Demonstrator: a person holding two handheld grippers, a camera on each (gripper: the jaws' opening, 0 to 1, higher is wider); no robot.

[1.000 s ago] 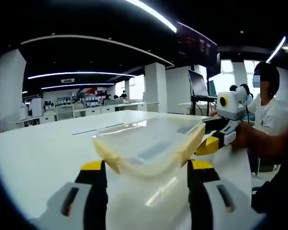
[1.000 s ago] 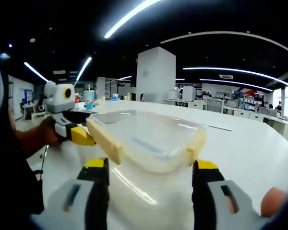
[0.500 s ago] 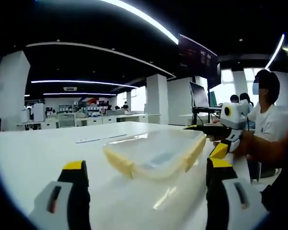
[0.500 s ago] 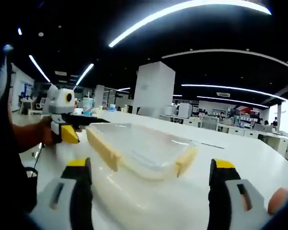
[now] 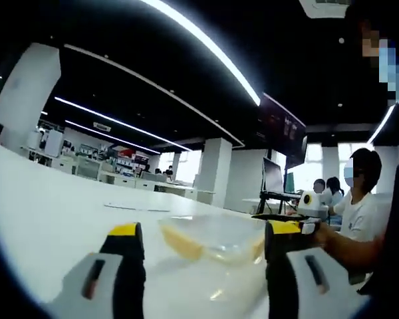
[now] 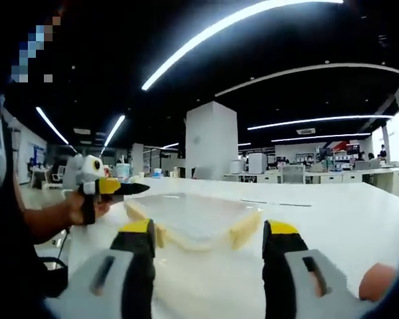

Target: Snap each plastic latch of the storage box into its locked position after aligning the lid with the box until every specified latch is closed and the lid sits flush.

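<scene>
The clear, yellow-latched plastic storage box [image 6: 191,224] rests lidded on the white table [image 6: 332,219], left gripper [image 5: 201,234] and right gripper [image 6: 208,232] both gaping, empty, clear of it, apparently for inspection.

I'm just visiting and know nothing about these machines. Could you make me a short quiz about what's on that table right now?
1. True or false: the storage box sits on the white table with its lid on.
2. What colour are the latches on the box? A) blue B) pale yellow C) red
3. Fill in: both the left tongs and the right tongs are ___, gripping nothing.

Key: 1 true; 2 B; 3 open.
</scene>
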